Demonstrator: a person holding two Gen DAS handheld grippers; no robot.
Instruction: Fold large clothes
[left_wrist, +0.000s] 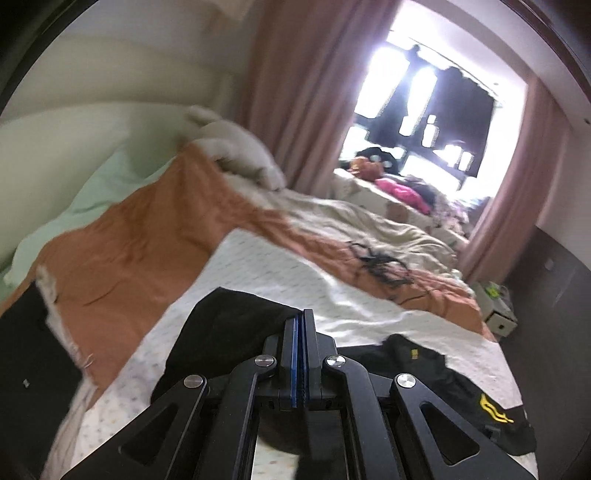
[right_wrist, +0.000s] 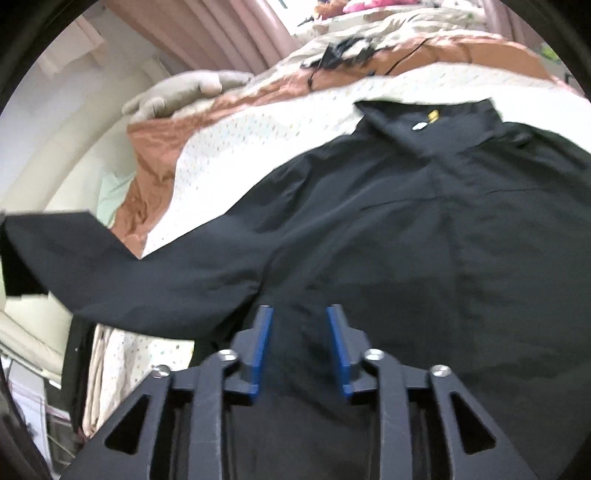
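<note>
1. Black cloth, the shirt (right_wrist: 406, 229), is spread front-up on the dotted sheet (right_wrist: 236, 147), collar (right_wrist: 424, 118) toward the orange quilt (left_wrist: 140, 251) and one sleeve (right_wrist: 110, 266) stretched out past the sheet's edge.

2. In the left view the left gripper (left_wrist: 300, 321) is seen pressed together on a fold of that sleeve's black cloth. If only a thin edge is pinched, the cloth may be pulled free once the sleeve is carried across the shirt.

3. The right gripper (right_wrist: 300, 314) hangs with its jaws apart over the shirt's body near the sleeve seam, nothing between them. Whether the pads (right_wrist: 264, 332) touch the cloth cannot be told.

4. Should the right gripper be closed here, both layers, or the sheet beneath the shirt, may be caught, and the whole shirt dragged out of square.

5. A sleeve pulled sideways without the body being held down would probably shift the shirt toward the sheet's edge, and the fold line would be lost.

6. Both views are blurred, so the exact grip point on the shirt is uncertain.
</note>
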